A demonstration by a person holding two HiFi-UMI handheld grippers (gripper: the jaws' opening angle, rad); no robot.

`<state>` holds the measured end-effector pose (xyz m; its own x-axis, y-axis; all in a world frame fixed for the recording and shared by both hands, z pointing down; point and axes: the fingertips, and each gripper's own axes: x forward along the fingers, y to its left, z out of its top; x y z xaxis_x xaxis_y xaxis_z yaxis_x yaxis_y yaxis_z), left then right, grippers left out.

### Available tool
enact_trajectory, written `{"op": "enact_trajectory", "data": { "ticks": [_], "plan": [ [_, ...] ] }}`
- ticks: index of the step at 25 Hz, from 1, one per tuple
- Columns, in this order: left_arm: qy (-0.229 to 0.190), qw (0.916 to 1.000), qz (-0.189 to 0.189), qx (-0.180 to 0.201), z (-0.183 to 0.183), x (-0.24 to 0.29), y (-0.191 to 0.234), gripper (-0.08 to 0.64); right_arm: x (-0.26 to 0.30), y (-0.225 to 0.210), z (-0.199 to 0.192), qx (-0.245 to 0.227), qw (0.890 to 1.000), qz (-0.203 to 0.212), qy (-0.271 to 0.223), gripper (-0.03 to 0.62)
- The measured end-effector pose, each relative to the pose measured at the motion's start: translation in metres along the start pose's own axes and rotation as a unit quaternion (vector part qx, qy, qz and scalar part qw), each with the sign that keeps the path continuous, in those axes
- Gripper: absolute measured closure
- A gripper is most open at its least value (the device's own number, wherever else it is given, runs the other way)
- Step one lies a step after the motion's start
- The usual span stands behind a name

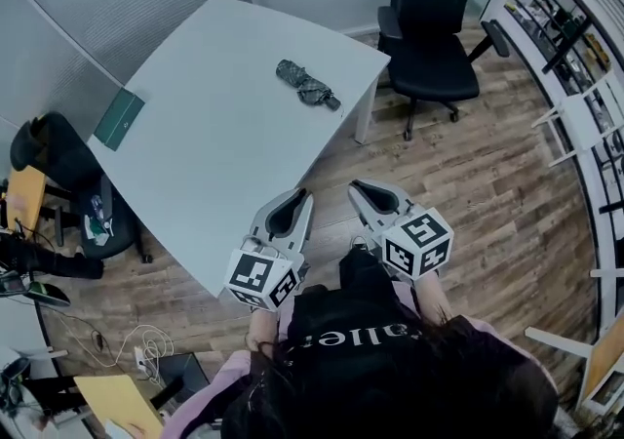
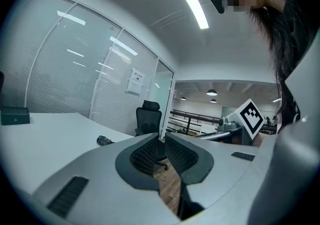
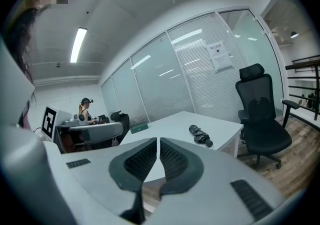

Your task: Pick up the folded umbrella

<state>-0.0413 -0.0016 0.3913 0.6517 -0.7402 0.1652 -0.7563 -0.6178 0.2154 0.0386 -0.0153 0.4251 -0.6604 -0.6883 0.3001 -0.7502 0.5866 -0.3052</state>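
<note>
The folded umbrella (image 1: pixel 307 84), dark grey with a patterned cover, lies on the far right part of the white table (image 1: pixel 214 144). It shows small in the left gripper view (image 2: pixel 105 140) and clearer in the right gripper view (image 3: pixel 201 135). My left gripper (image 1: pixel 306 193) hangs over the table's near edge, jaws shut and empty (image 2: pixel 162 138). Beside it, my right gripper (image 1: pixel 357 184) is over the wooden floor, also shut with nothing in it (image 3: pixel 158 140). Both are well short of the umbrella and point toward it.
A green box (image 1: pixel 119 119) lies at the table's left edge. A black office chair (image 1: pixel 429 27) stands beyond the table's right corner, white shelving (image 1: pixel 575 66) along the right wall. Another dark chair (image 1: pixel 58 159) and cables crowd the left floor. A person (image 3: pixel 86 109) stands far off.
</note>
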Motion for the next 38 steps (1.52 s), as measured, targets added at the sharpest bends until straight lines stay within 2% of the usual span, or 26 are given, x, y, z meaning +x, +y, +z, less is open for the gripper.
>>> {"op": "enact_trajectory", "data": {
  "ticks": [6,13,27,38],
  "plan": [
    [0.002,0.9997,0.025,-0.002,0.009,0.053,0.003,0.503,0.011,-0.052,0.015,0.003,1.0,0.022,0.009,0.56],
    [0.003,0.9986,0.053,-0.004,0.011,0.089,-0.002,0.503,0.019,-0.09,0.022,0.01,0.999,0.05,0.015,0.56],
    [0.022,0.9935,0.111,-0.007,0.008,0.104,0.022,0.503,0.045,-0.112,0.017,0.031,0.995,0.089,0.035,0.56],
    [0.014,0.9934,0.114,0.0,0.021,0.121,0.066,0.503,0.087,-0.125,0.029,0.022,0.995,0.084,0.041,0.56]
  ]
}}
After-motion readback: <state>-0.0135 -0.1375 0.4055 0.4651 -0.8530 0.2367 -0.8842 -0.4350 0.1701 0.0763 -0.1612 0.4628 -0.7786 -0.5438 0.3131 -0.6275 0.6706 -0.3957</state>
